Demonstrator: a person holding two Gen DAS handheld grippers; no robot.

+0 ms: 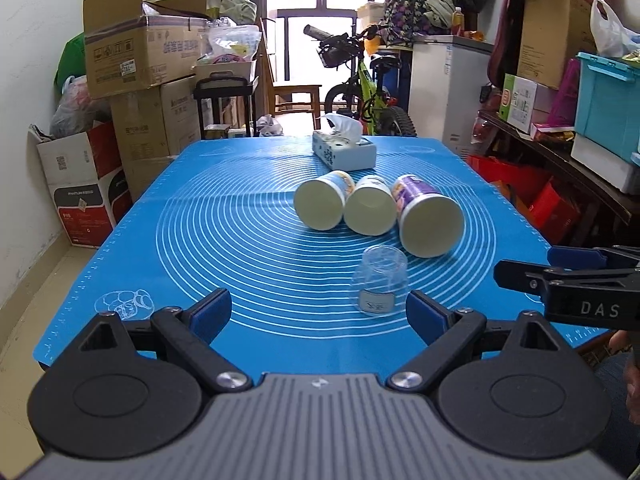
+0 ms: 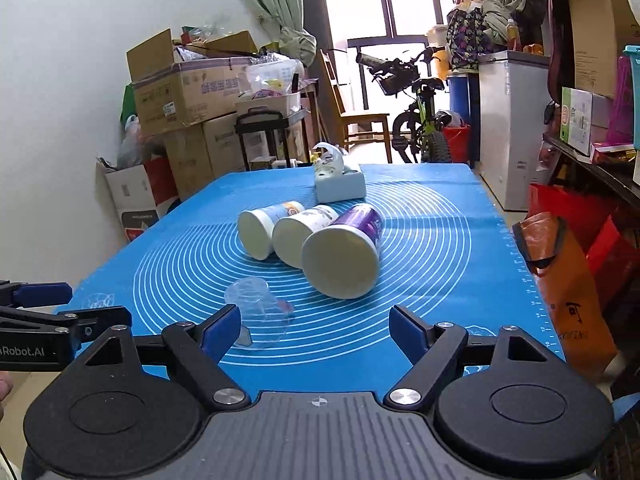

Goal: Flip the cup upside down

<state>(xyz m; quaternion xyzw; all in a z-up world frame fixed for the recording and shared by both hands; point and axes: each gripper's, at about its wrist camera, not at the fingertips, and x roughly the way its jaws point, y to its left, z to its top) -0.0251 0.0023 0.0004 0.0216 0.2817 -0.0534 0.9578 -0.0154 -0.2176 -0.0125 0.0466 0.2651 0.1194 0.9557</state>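
A clear plastic cup (image 1: 379,280) lies on its side on the blue mat (image 1: 224,240), mouth toward me; in the right wrist view the cup (image 2: 260,312) lies just ahead of the left finger. Three paper cups lie on their sides behind it: a blue-print one (image 1: 320,205), a white one (image 1: 370,210) and a purple one (image 1: 430,220). My left gripper (image 1: 318,312) is open and empty, the clear cup just ahead of its right finger. My right gripper (image 2: 314,330) is open and empty; it also shows at the right edge of the left wrist view (image 1: 568,280).
A tissue box (image 1: 344,150) stands behind the cups. Cardboard boxes (image 1: 140,60) are stacked left of the table, a bicycle (image 1: 360,80) and a white freezer (image 1: 448,88) behind it, and shelves with bins (image 1: 600,108) and bags (image 2: 568,292) on the right.
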